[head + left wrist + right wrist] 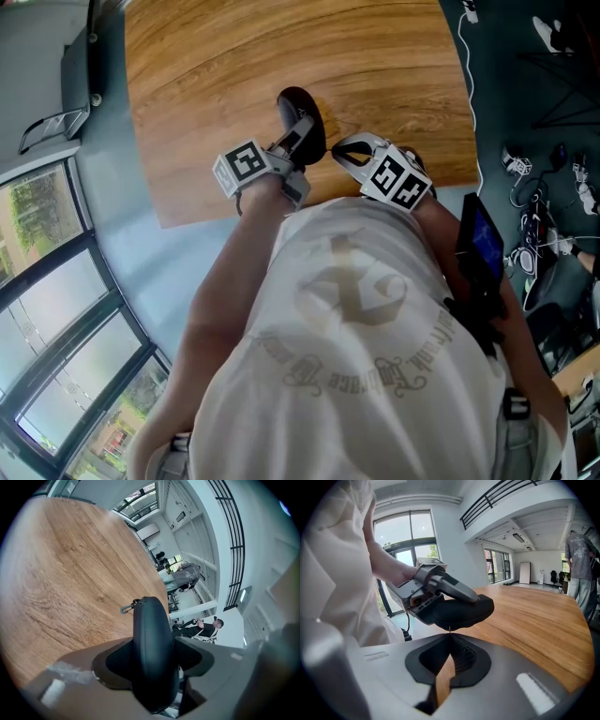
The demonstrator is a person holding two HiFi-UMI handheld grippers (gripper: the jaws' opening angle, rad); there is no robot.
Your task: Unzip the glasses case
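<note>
Looking down from the head view, the person in a pale T-shirt stands at the near edge of the wooden table (281, 56). The left gripper (302, 131) reaches over that edge and has the black glasses case (292, 101) between its jaws, just above the wood near the table's near side. The right gripper (339, 153) sits just to the right of it, its tips close beside the case. Tall windows (56, 309) run along the left, and cables (539, 202) lie on the dark floor to the right.

In the left gripper view the case stands on its narrow edge, and both pads press on its flanks, so the jaws are clamped on it. A small metal zipper pull (126, 607) hangs free at the case's far end, on its left. The table spreads away to the left and far. Well beyond it someone sits at a desk (206, 626).

In the right gripper view this gripper's jaws are closed together, with bare wood showing below them. Their tips come just under the case. A thin dark line joins the case's underside to the tips; I cannot tell what it is. Far right, another person (579, 569) stands past the table.
</note>
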